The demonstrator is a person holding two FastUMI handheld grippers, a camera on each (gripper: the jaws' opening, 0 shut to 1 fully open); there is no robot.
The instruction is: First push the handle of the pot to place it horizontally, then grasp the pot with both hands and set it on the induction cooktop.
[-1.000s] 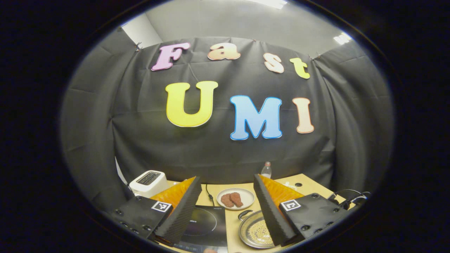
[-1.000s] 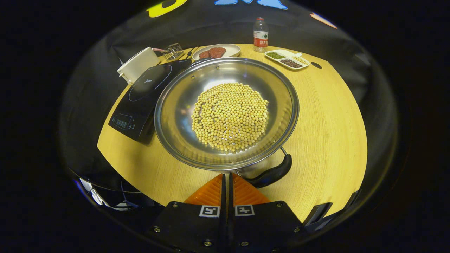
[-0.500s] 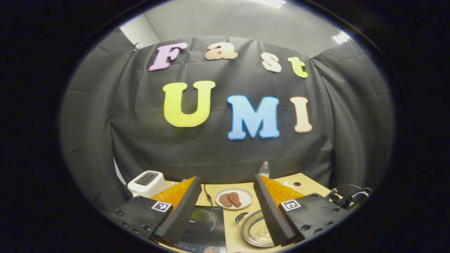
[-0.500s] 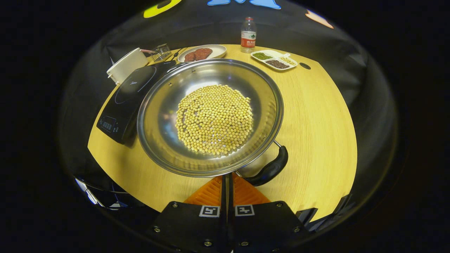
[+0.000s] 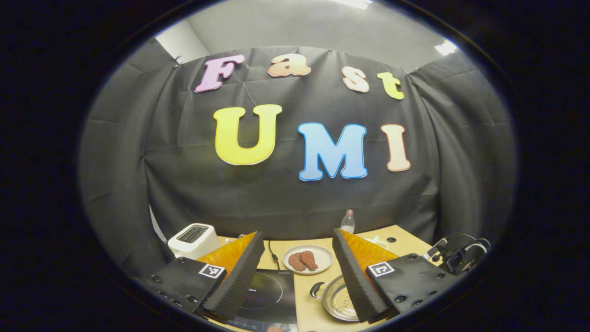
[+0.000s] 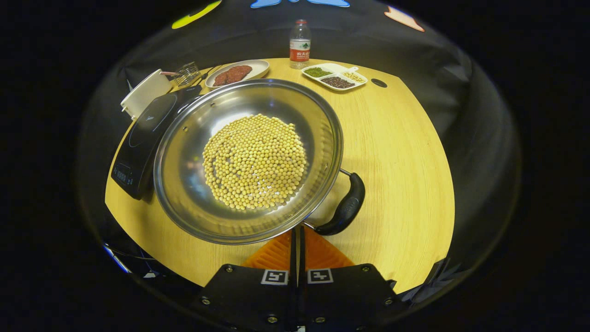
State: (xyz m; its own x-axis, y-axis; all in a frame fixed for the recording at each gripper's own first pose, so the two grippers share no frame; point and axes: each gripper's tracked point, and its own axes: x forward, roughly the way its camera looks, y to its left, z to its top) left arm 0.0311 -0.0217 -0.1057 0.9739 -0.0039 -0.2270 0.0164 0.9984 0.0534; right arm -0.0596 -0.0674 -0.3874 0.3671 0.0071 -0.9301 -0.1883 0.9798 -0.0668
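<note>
While the right gripper (image 6: pixel 297 240) sits low at the near edge of the round light-wood table (image 6: pixel 405 152), its two fingers are pressed flat together with nothing between them, tips just under the near rim of the wide stainless-steel pot (image 6: pixel 184 152). Contact with the rim: cannot tell.

Pot is full of small yellow beans (image 6: pixel 255 161), heaped in the middle. It rests on the table, left of centre, its left rim overlapping the right edge of the flat black induction cooktop (image 6: pixel 138 138). Not on the cooking zone. Black curved handle (image 6: pixel 345 207) sticks out at the pot's near-right side, pointing toward the table's near edge, just right of the gripper fingers.

Toward the far edge: white plate with two brown meat patties (image 6: pixel 236 74), clear plastic water bottle with red label (image 6: pixel 299 39), white divided dish of green, dark and pale grains (image 6: pixel 335 77). Far-left edge: white toaster (image 6: pixel 145 92) with a small wire rack (image 6: pixel 186 73) behind it.

Left gripper (image 5: pixel 295 272) is raised and aimed mostly at the booth wall, fingers spread wide apart, holding nothing. Between them in the left gripper view: cooktop (image 5: pixel 272 295), patty plate (image 5: pixel 308 259), part of the pot (image 5: pixel 339 302) with its second small handle (image 5: pixel 316 289). Toaster (image 5: pixel 192 239) at left, bottle (image 5: pixel 348 222) at the far edge.
</note>
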